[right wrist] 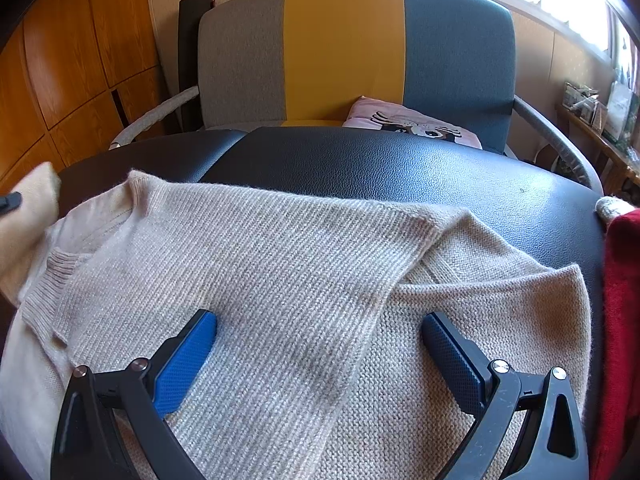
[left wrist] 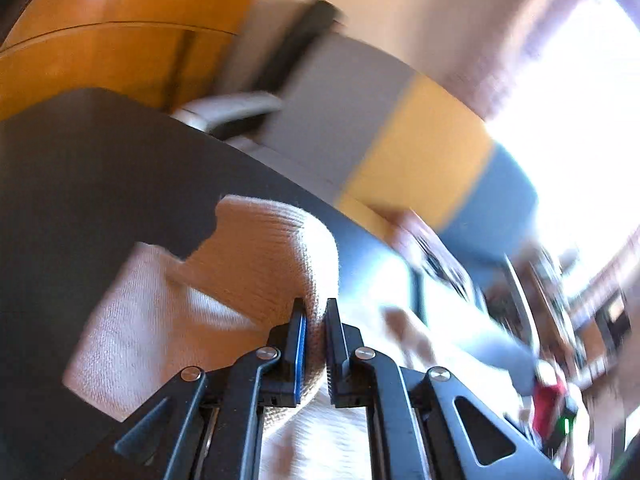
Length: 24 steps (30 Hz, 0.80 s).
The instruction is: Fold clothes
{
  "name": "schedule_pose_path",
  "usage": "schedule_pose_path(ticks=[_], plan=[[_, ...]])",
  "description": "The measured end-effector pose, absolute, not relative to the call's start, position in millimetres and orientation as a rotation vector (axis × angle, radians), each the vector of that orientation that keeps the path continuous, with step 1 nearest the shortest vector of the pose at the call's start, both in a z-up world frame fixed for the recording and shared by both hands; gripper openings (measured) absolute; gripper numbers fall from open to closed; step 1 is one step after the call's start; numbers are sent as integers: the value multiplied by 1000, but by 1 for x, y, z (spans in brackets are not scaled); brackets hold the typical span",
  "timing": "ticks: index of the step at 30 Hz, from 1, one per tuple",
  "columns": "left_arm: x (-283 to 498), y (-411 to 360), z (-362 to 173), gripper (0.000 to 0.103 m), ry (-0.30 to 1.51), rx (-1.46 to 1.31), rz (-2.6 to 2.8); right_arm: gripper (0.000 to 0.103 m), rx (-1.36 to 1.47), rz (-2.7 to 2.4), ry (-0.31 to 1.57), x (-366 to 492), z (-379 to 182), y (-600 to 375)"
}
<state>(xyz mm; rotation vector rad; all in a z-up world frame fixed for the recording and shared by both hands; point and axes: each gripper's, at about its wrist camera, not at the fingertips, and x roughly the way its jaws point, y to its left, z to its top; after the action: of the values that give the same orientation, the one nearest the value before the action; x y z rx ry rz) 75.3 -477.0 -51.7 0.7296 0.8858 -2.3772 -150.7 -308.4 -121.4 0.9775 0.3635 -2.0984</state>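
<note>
A beige knit sweater (right wrist: 280, 264) lies spread on a black leather surface (right wrist: 400, 164), one sleeve folded across its body. My right gripper (right wrist: 320, 330) is open, its blue-padded fingers just above the sweater's middle. My left gripper (left wrist: 316, 320) is shut on a fold of the sweater (left wrist: 256, 248) and holds it lifted above the black surface (left wrist: 80, 184). The left wrist view is blurred by motion. The lifted part and the left gripper's tip also show at the left edge of the right wrist view (right wrist: 28, 208).
A grey, yellow and blue armchair (right wrist: 344, 48) stands behind the black surface, with a pink printed garment (right wrist: 412, 124) on its seat. A red garment (right wrist: 620, 320) lies at the right edge. Orange wooden cabinets (right wrist: 60, 80) stand to the left.
</note>
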Motion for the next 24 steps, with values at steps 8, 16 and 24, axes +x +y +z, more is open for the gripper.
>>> schedule_pose_path(ticks=[8,16,24], plan=[[60,-391,-81,18,824,924,-2484,103,979,-2092,354,-151,-121,-307],[104,-401,-111,19,713,874,-2360,103,981,-2090,353,-150,-121,-307],[123,-424,-133,19,996,742,-2399,103,1024,-2101,392,-150,-118,-316]])
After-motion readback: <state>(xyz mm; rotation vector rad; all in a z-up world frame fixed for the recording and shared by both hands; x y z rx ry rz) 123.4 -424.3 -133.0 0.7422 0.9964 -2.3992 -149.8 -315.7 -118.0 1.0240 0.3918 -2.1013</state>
